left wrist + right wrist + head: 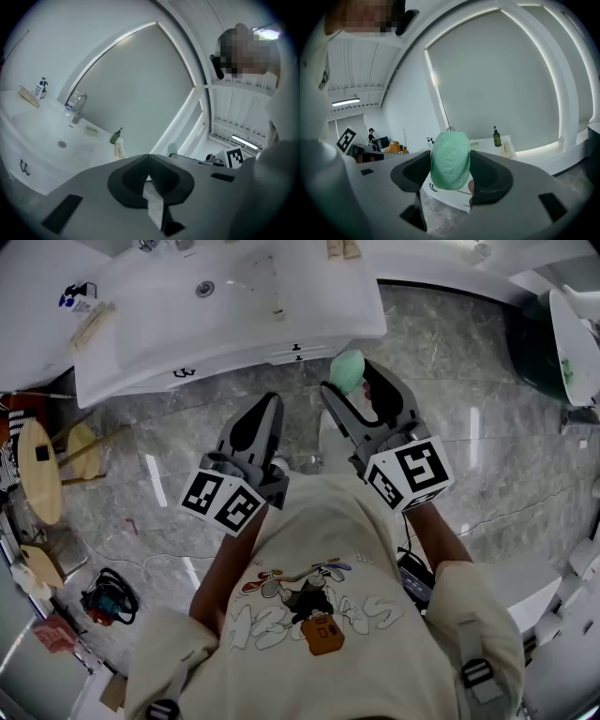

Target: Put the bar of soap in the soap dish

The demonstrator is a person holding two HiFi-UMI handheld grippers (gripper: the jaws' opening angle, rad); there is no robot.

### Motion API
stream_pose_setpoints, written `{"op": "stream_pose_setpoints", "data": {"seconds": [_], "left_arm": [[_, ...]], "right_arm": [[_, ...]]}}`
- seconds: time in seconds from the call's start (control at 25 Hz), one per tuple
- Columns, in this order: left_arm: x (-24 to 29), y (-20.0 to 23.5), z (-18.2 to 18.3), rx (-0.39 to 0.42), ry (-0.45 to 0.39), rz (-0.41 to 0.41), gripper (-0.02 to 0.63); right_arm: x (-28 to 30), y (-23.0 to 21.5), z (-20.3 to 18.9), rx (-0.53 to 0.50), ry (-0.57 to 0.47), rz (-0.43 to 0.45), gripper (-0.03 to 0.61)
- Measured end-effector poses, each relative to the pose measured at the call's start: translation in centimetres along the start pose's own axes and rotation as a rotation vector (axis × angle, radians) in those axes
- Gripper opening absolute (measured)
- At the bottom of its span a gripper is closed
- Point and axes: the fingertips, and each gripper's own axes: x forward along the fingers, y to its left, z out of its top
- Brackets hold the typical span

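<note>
Both jaws of the right gripper (353,381) pinch the green soap (450,159) at their 12 o'clock tips. The left gripper (265,409), at the soap's 8 o'clock, is pressed together and empty.

A cream T-shirt (309,615) with a cartoon print and pale shoulder straps (473,667) with dark buckles are worn, while the grey left gripper (270,401) and right gripper (352,381) are lined in black and each topped by a black-and-white marker cube (225,501).
</note>
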Motion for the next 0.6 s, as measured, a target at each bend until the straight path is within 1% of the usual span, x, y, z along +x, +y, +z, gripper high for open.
{"op": "stream_pose_setpoints", "data": {"seconds": [0.08,0.2,0.28,0.44,0.6], "left_arm": [[-3.0,0.3,-0.5,0.013,0.007,-0.011,0.008],[-7.6,1.3,-1.3,0.035,0.025,-0.017,0.008],[-11.0,1.9,-1.7,0.045,0.026,-0.013,0.008],[-15.7,2.2,-2.0,0.045,-0.005,-0.004,0.008],[-18.2,2.2,-2.1,0.048,-0.038,0.027,0.008]], "right_arm": [[-0.6,2.6,-1.5,0.004,0.014,-0.029,0.272],[-1.2,6.4,-3.8,0.02,0.041,-0.099,0.272],[-2.0,9.6,-5.1,0.016,0.053,-0.117,0.27],[-4.0,14.4,-6.7,0.009,0.065,-0.094,0.27],[-4.8,16.9,-7.2,0.02,0.05,-0.041,0.27]]}}
